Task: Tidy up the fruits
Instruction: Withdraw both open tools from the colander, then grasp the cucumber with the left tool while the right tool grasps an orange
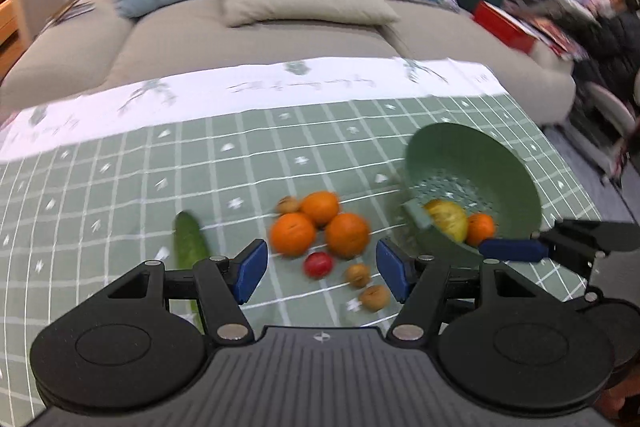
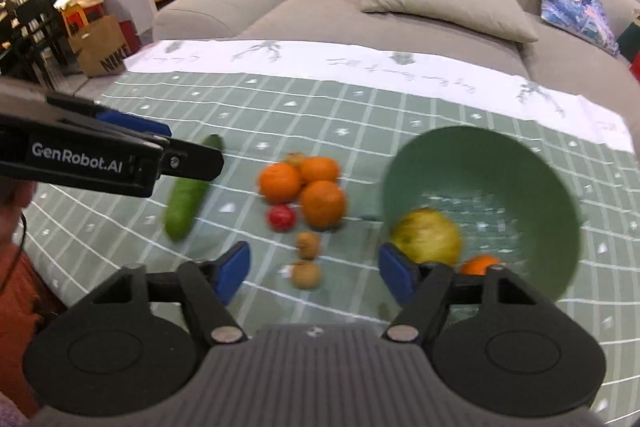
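Fruit sorting, part done: both tongs spread and empty above the counter.

Green bowl, right, holds a yellow fruit and one orange. Left of it, three oranges touching, a red fruit and small brown fruits lie loose. Cucumber, far left, long axis running near-left to far-right. Left tongs hover nearest the cluster; right tongs by the bowl. Likely next: lower onto one loose fruit, close, carry right.
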Demonstrator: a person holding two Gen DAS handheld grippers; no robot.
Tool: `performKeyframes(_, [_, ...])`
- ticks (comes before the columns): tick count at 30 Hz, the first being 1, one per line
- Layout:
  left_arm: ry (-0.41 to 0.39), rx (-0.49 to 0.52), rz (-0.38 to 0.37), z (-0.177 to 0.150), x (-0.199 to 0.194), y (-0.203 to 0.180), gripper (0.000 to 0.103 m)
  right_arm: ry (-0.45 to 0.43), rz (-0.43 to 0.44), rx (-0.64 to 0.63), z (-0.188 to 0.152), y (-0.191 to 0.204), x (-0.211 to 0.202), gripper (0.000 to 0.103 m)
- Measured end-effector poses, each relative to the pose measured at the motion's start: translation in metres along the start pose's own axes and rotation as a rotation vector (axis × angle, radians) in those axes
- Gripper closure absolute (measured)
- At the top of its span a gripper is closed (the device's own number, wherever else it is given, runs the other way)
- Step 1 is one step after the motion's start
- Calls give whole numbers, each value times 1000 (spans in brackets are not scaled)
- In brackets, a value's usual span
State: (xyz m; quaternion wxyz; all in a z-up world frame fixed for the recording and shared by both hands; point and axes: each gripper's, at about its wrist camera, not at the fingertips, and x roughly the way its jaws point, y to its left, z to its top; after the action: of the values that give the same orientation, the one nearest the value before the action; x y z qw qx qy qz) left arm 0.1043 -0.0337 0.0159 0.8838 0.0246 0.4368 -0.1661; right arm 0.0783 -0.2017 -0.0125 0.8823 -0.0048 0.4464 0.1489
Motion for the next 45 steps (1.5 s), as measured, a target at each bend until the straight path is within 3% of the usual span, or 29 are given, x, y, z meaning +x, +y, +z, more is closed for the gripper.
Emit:
performKeyframes(5, [-14, -85, 49, -26, -2, 28, 32, -24, 5, 24, -12, 22, 7, 53])
performKeyframes(11, [-9, -155, 90, -39, 5, 48, 32, -14, -24, 36, -12, 27, 26, 59])
performKeyframes(21, [79, -180, 140, -13, 39, 75, 32, -19, -28, -149, 38, 39, 66, 61])
performKeyframes(25, [117, -185, 141, -5, 59, 82, 33, 10, -18, -217, 52, 43, 92, 67])
performKeyframes(37, [197, -252, 121, -9, 94, 103, 35, 43, -35, -365, 50, 61, 144, 67])
performKeyframes(42, [221, -262, 129, -12, 102, 104, 41, 56, -52, -399, 46, 66, 155, 66])
performKeyframes(45, [231, -272, 126, -12, 106, 106, 50, 49, -63, -414, 43, 67, 156, 64])
